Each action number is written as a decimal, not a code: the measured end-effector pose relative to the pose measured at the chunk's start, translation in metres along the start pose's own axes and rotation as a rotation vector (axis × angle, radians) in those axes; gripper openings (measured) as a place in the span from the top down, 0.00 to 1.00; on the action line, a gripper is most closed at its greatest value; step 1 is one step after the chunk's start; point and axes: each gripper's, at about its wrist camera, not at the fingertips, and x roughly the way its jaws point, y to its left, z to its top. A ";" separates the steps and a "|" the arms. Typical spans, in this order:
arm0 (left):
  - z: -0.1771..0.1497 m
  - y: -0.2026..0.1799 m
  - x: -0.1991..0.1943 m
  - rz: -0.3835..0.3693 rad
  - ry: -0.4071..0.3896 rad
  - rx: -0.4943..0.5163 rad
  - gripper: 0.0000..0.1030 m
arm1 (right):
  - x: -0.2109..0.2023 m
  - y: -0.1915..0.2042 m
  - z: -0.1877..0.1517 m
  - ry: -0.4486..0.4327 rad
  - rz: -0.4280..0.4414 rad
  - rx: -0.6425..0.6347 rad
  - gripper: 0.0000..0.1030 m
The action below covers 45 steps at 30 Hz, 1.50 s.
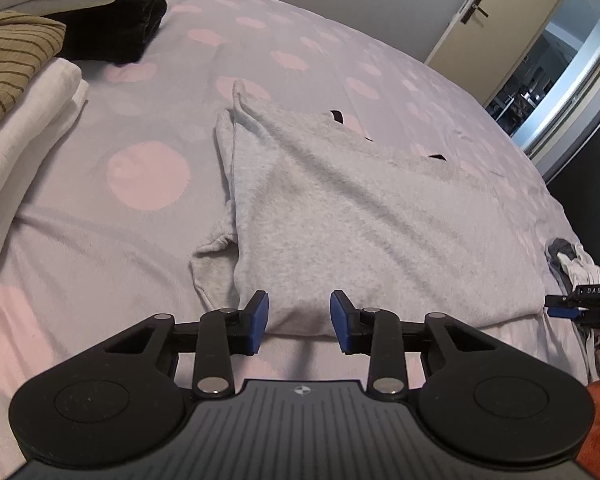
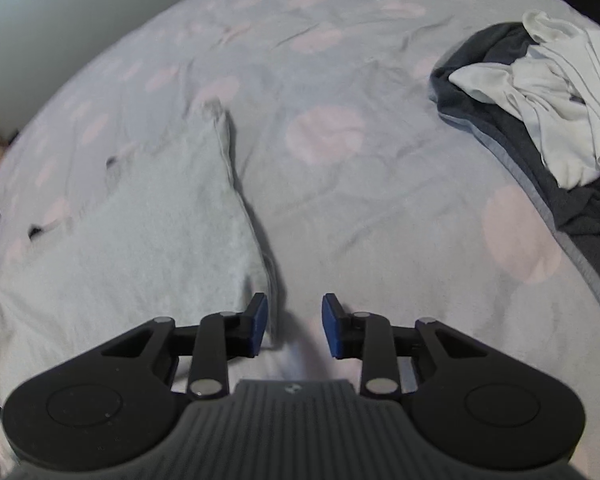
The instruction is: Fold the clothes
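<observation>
Grey sweatshirt (image 1: 340, 216) lies flat on the spotted bed cover (image 1: 148, 172), sleeves tucked in along its sides, bottom hem at the near edge of the bed. Left gripper (image 1: 299, 322) is spread wide over the hem, nothing held. Right gripper (image 2: 294, 326) is also spread, empty, at the hem's right corner; its left finger (image 2: 258, 320) sits over the fabric edge. Scene fits either a hem pinch about to be made or a fold just released. If a pinch is intended, both layers should be caught at matching corners, lifted level. Unfolded clothes pile (image 2: 540, 92) sits at the bed's right edge; folded stacks (image 1: 32, 40) at the far left corner.
</observation>
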 end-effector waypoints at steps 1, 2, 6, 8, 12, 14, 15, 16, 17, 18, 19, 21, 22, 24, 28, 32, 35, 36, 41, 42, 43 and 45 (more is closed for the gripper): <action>0.000 -0.001 0.000 0.000 0.002 0.004 0.62 | 0.001 0.003 -0.001 0.011 0.004 -0.018 0.67; -0.001 -0.001 0.000 0.000 0.004 0.004 0.62 | 0.003 0.005 -0.001 0.023 0.009 -0.036 0.67; -0.001 0.001 0.002 -0.001 0.012 -0.001 0.62 | 0.008 0.014 -0.004 0.063 0.019 -0.093 0.70; -0.001 0.001 0.005 0.001 0.019 0.002 0.64 | 0.011 0.014 -0.005 0.078 0.026 -0.093 0.75; -0.001 -0.001 0.010 0.016 0.041 0.022 0.90 | 0.015 0.014 -0.005 0.092 0.049 -0.088 0.90; -0.002 -0.003 0.011 0.027 0.048 0.040 1.00 | 0.011 0.016 -0.005 0.070 0.029 -0.094 0.92; -0.003 -0.005 0.010 0.040 0.043 0.053 1.00 | 0.008 0.016 -0.005 0.054 0.013 -0.091 0.93; -0.003 -0.007 0.007 0.058 0.037 0.065 1.00 | 0.004 0.014 -0.004 0.033 -0.008 -0.083 0.94; -0.003 -0.008 0.004 0.082 0.035 0.071 1.00 | -0.001 0.013 -0.004 0.013 -0.028 -0.074 0.94; -0.003 -0.007 0.002 0.107 0.038 0.071 1.00 | -0.004 0.011 -0.004 -0.004 -0.044 -0.065 0.94; -0.004 -0.005 0.002 0.122 0.047 0.063 1.00 | -0.007 0.010 -0.004 -0.016 -0.054 -0.055 0.95; -0.004 0.000 0.003 0.146 0.069 0.043 1.00 | -0.007 0.010 -0.004 -0.023 -0.089 -0.057 0.95; -0.005 0.003 0.006 0.163 0.089 0.032 1.00 | -0.005 0.012 -0.003 -0.017 -0.110 -0.069 0.95; -0.006 0.008 0.011 0.179 0.120 0.014 1.00 | 0.000 0.018 -0.004 0.000 -0.150 -0.102 0.95; -0.007 0.013 0.014 0.206 0.156 -0.010 1.00 | 0.006 0.024 -0.004 0.033 -0.190 -0.143 0.94; -0.008 0.018 0.009 0.224 0.148 -0.039 1.00 | 0.004 0.022 -0.004 0.019 -0.226 -0.130 0.93; -0.007 0.018 -0.002 0.273 0.106 -0.043 1.00 | 0.001 0.017 -0.002 -0.008 -0.303 -0.096 0.93; -0.006 0.018 -0.007 0.278 0.077 -0.048 1.00 | -0.001 0.012 0.000 -0.015 -0.307 -0.068 0.93; -0.002 0.022 -0.024 0.229 -0.054 -0.086 1.00 | -0.008 0.007 0.002 -0.066 -0.257 -0.013 0.92; -0.001 0.023 -0.027 0.216 -0.080 -0.094 1.00 | -0.009 0.007 0.002 -0.082 -0.235 -0.001 0.91; 0.000 0.023 -0.028 0.203 -0.103 -0.098 1.00 | -0.011 0.007 0.001 -0.097 -0.212 0.012 0.91; 0.002 0.019 -0.029 0.184 -0.145 -0.091 0.98 | -0.011 0.009 0.002 -0.127 -0.180 0.015 0.90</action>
